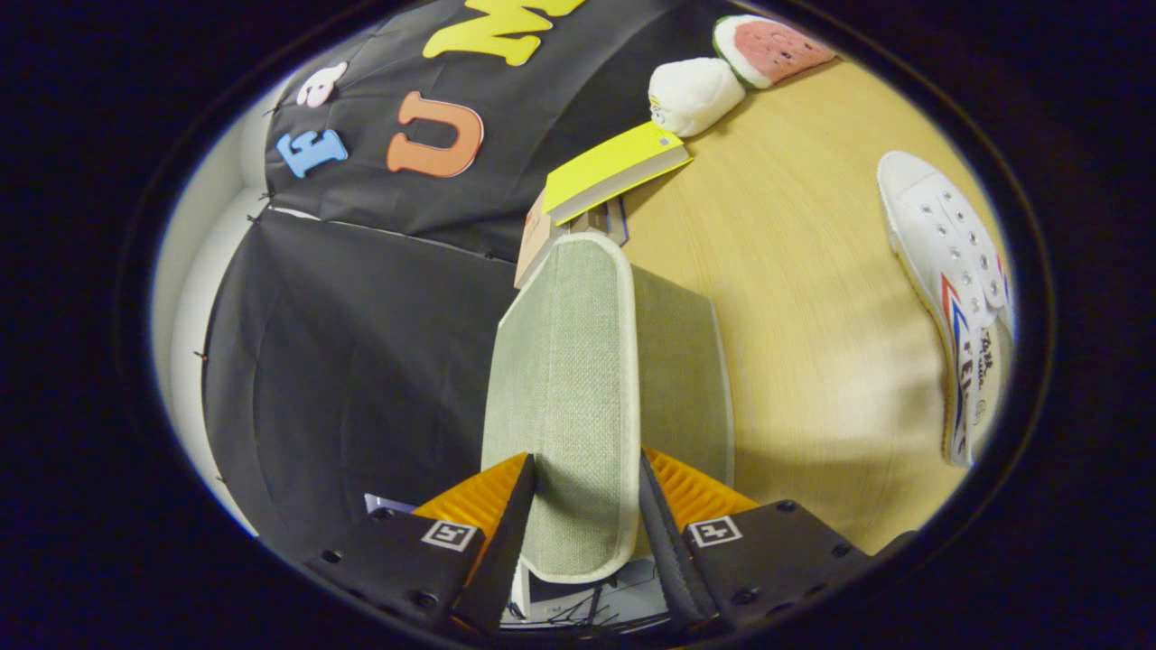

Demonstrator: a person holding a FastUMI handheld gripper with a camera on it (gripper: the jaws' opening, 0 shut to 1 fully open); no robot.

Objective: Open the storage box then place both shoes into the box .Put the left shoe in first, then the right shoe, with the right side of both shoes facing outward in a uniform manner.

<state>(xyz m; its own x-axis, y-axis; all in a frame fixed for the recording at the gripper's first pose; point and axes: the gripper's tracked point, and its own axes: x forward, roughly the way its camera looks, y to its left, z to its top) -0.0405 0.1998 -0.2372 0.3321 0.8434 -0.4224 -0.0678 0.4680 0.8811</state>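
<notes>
One shoe [953,298], one box lid [569,388] in claw [587,487].

Sage-green woven lid [564,397], white shoe [948,271] red-blue striped, yellow book [614,167], tan table [813,298]

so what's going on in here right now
A person's handheld gripper is shut on the green fabric lid of the storage box, with both fingers pressing on the flap's edge. The view is tilted. One white shoe lies apart on the wooden table, not yet in the box. Beyond the lid sit a yellow-covered book and two plush toys.
</notes>
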